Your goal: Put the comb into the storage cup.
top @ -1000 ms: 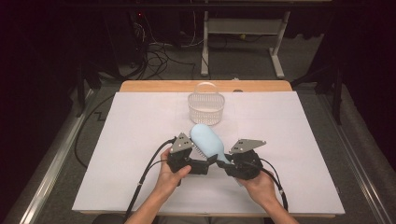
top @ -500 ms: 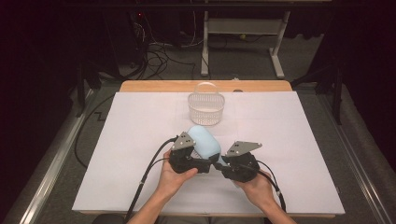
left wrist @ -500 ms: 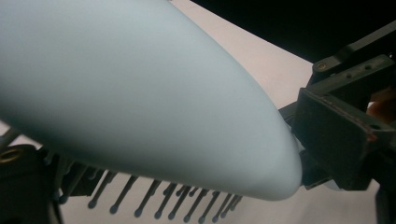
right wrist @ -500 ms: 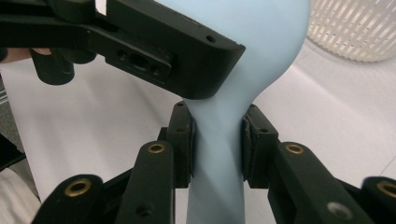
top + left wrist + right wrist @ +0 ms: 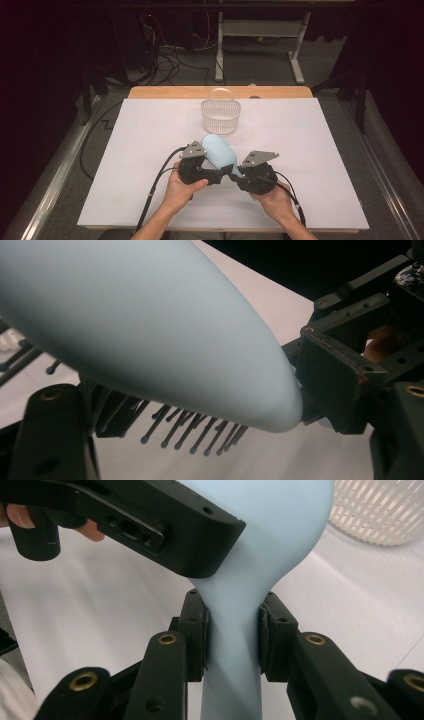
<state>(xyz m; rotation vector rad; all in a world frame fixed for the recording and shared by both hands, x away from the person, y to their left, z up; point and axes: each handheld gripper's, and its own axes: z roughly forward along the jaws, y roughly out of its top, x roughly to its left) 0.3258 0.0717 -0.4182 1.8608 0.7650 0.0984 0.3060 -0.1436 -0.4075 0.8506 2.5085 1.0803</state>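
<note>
My right gripper (image 5: 232, 640) has its fingers (image 5: 196, 630) clamped on the narrow handle of the pale blue hairbrush (image 5: 250, 555). My left gripper (image 5: 212, 176) has just been closing its fingers around the brush's broad head, bristles down; I cannot tell whether they press yet. Beyond my fingers stands the white basket (image 5: 220, 112) on the worktop (image 5: 150, 130).

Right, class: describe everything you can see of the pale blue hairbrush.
The hairbrush is pale blue, smooth, plastic-looking, with an oval head, dark ball-tipped bristles underneath and a narrow handle. It is held above the white table cover, before the basket. The right gripper clamps the handle; the left gripper, jaws just closing, is at the head.
</note>
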